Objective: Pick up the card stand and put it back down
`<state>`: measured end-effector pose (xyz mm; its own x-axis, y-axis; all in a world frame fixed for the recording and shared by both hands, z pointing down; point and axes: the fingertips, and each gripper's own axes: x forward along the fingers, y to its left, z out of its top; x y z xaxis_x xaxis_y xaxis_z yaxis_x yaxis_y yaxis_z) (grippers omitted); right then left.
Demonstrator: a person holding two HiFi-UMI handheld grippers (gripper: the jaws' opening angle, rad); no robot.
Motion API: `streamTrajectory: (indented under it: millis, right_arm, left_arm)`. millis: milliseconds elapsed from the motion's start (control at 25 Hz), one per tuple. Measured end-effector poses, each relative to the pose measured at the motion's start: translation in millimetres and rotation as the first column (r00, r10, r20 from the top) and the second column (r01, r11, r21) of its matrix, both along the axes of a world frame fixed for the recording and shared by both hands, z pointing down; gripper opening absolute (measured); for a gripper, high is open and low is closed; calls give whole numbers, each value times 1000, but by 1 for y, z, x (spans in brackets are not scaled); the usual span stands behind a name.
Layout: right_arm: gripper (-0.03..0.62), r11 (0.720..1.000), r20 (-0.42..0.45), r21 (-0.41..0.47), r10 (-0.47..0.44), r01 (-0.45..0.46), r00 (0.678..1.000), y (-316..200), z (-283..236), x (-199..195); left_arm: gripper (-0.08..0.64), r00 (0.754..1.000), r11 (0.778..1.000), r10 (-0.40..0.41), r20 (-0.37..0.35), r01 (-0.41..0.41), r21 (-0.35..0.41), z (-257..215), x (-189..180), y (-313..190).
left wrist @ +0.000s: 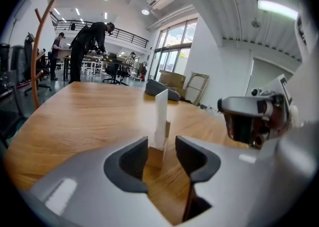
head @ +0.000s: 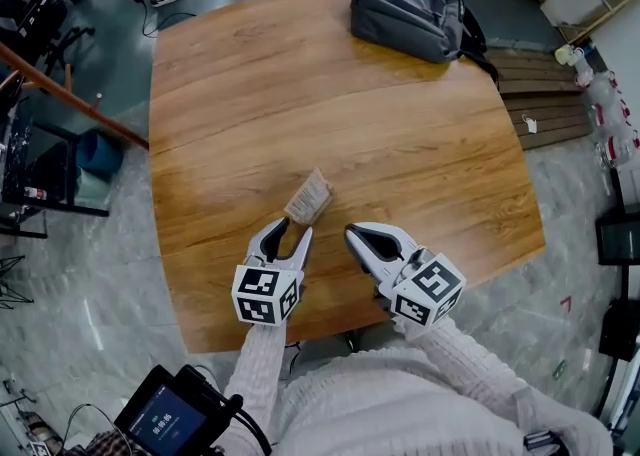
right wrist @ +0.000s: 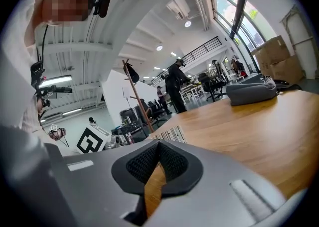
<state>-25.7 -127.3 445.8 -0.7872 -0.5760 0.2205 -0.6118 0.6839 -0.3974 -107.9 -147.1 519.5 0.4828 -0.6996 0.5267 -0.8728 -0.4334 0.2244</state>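
Nearest, the right tool (head: 352, 235) (right wrist: 158, 164) is pressed together and empty, just right of the small wooden card stand (head: 308, 196) (left wrist: 160, 116) with its upright white card. The left tool (head: 290, 232) (left wrist: 162, 154) is spread around the stand's base, which rests on the round wooden worktop (head: 300, 94). Far beyond the stand lies a grey backpack (head: 410, 9).

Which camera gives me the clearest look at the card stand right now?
The left gripper view: the card stand stands upright, close up, between the left gripper's parted jaws. The head view shows it from above, small, at that gripper's tips. The right gripper view catches only a striped sliver of it.
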Motion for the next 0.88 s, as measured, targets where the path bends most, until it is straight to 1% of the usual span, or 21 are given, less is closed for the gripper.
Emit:
streamTrajectory:
  millis: [120,200,280,440,520,640,800,880]
  right_arm:
    - [-2,1000,8,-28,-6,6,1000,-3,9,-1]
    - [-2,999,4,-41,-9,9,1000,-4,13,-2]
    - [-2,999,6,-52,-8,9,1000,-6,17,-3]
    - [-2,997,7,-71,-3,3,1000,-13,32,4]
    - [-2,996,12,-87,2,-1,1000,-17,37,9]
    - [-2,995,17,-104,12,-10,1000,-20,41,16]
    - [-2,992,33,-126,21,-17,999,-21,47,20]
    - [-2,991,34,-132,22,-17,999,-19,47,20]
  left_arm:
    - [200,1000,1000,9,27,-9,-16,9,3,-12]
    - [227,998,999,30,51,-29,-25,15,7,-19]
    - [239,996,998,56,76,-53,-32,20,10,-25]
    - [255,983,993,117,139,-113,-38,35,22,-39]
    - [272,975,989,146,170,-139,-52,44,28,-44]
    - [275,962,983,180,203,-168,-76,52,34,-48]
    - [275,947,977,206,248,-188,-97,60,37,-48]
    - [275,942,973,220,254,-195,-121,64,37,-46]
